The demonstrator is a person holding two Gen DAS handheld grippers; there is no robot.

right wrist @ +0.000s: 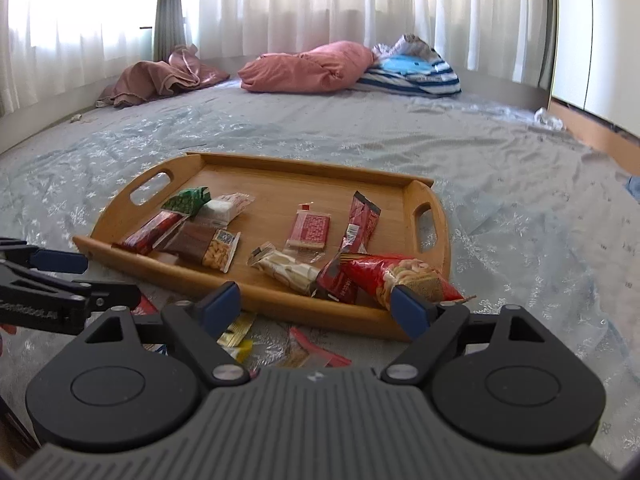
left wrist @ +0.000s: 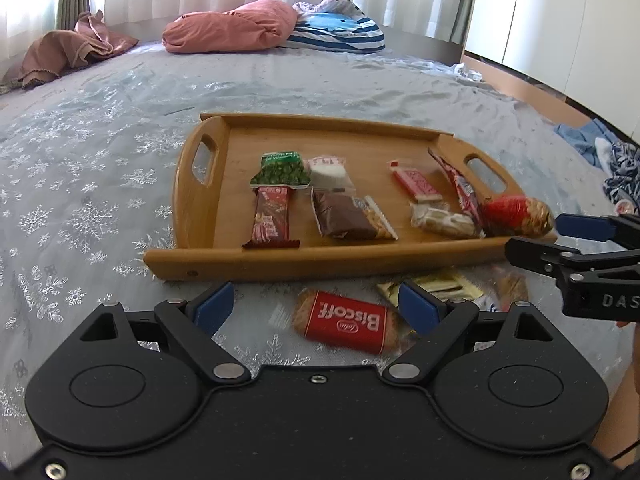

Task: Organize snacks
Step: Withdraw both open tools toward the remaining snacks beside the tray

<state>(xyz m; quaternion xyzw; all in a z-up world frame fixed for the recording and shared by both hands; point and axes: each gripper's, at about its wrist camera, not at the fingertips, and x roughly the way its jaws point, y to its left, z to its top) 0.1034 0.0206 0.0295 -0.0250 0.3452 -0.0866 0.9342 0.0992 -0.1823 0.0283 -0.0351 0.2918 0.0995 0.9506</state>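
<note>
Snacks mostly fill our tray (left wrist: 192,268); a biscuit (left wrist: 346,322) lies near, between our left gripper's (left wrist: 316,308) spread, empty fingers. Right gripper (right wrist: 316,304) gapes empty too. Next: close on it.

The bed (left wrist: 100,168) carries a wooden tray (left wrist: 200,256), loose snacks (left wrist: 346,322) and pillows (left wrist: 232,28).

Yellow packet (right wrist: 236,334) half hidden; pink wrapper (right wrist: 308,354) — unreadable
</note>
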